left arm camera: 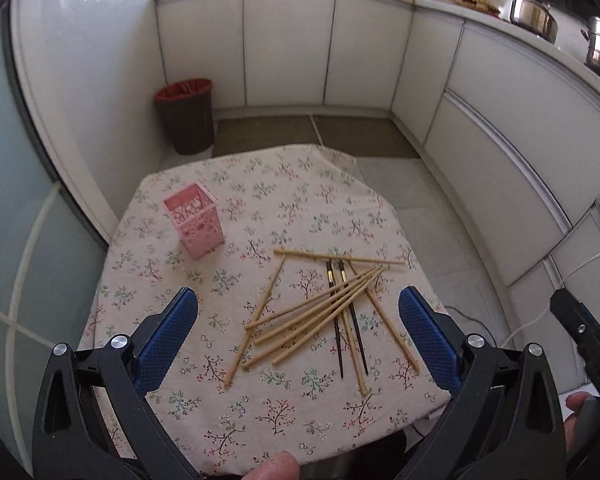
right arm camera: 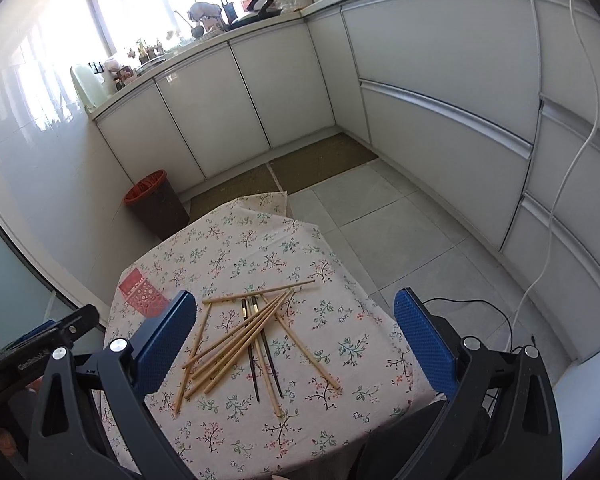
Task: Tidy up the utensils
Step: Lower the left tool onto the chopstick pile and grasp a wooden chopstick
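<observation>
A: In the lower middle of the left wrist view, what is lying there?

B: A loose heap of chopsticks (left arm camera: 320, 312) is lying on the floral tablecloth (left arm camera: 260, 412), most of them pale wood and two of them dark, crossing one another. One pale stick is lying across the top of the heap, the rest are fanning downward.

A: And the holder?

B: The pink perforated holder (left arm camera: 195, 226) is standing upright left of centre, well apart from the heap, with its opening facing up. In the right wrist view it is showing at centre left (right arm camera: 142, 294), partly hidden behind a blue finger pad.

A: How are the grippers sitting?

B: The left gripper (left arm camera: 298, 334) is hovering above the near part of the cloth with its jaws spread wide and nothing between them; the heap is appearing between the blue pads. The right gripper (right arm camera: 294, 330) is also gaping wide and carrying nothing, and the chopsticks (right arm camera: 244, 340) are showing between its pads too.

A: Anything else around?

B: A dark bin with a red liner (left arm camera: 186, 114) is standing on the floor in the upper left, beside the white cabinets (left arm camera: 288, 44).
</observation>
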Tool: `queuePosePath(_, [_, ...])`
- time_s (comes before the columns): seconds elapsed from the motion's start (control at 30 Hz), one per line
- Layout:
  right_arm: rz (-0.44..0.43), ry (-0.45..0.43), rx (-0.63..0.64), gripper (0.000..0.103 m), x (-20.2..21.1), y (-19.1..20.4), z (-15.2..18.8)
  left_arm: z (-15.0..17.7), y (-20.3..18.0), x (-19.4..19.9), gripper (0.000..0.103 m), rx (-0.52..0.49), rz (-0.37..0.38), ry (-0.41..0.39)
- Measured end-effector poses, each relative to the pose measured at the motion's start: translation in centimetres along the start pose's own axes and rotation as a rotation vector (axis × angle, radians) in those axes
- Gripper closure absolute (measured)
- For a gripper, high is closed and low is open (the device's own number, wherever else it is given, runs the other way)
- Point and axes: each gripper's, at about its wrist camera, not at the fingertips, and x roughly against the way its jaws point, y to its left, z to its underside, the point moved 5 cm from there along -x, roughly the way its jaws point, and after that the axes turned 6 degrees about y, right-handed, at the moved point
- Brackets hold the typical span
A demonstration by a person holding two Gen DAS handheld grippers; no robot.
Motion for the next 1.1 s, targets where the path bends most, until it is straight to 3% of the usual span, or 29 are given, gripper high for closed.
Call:
queuePosePath(0.2, [-0.088, 0.111, -0.087, 0.007, -4.1, -2.5, -0.5, -0.2, -0.1, -9.6, 0.007, -0.067, 0.027, 0.251])
queuePosePath(0.33, [-0.113, 0.197, -0.147, 0.007, -7.6, -4.1, -0.3, -1.9, 0.2, -14.3, 0.007, -0.006, 0.087, 0.342])
queuePosePath(0.4, [-0.121, 0.239, -0.188, 0.007, -9.5, -5.1, -0.2, -3.0, -0.9, -16.3, 0.007, -0.027, 0.122, 0.375])
queuePosePath(0.63, [-0.076, 0.185, -0.361, 0.007, -13.3, -9.7, -0.9, -4.1, -11.0, -22.1, 0.007, -0.512, 0.192, 0.449])
queuePosePath(0.77, [-0.042, 0.118, -0.435, 0.007, -13.8, -12.4, -1.5, -3.2, -15.1, -25.8, 0.009, -0.664, 0.176, 0.471])
queuePosePath(0.9, [-0.007, 0.107, -0.480, 0.007, -14.8, -14.5, -1.7, -2.6, -16.7, -29.6, 0.041, -0.705, 0.172, 0.577])
queuePosePath(0.97, [-0.005, 0.124, -0.492, 0.007, -15.7, -14.9, -1.5, -2.6, -16.9, -31.0, 0.047, -0.730, 0.143, 0.595])
queuePosePath(1.1, [0.002, 0.161, -0.488, 0.007, -17.3, -15.0, -1.3, -3.1, -16.4, -32.5, 0.075, -0.731, 0.130, 0.626])
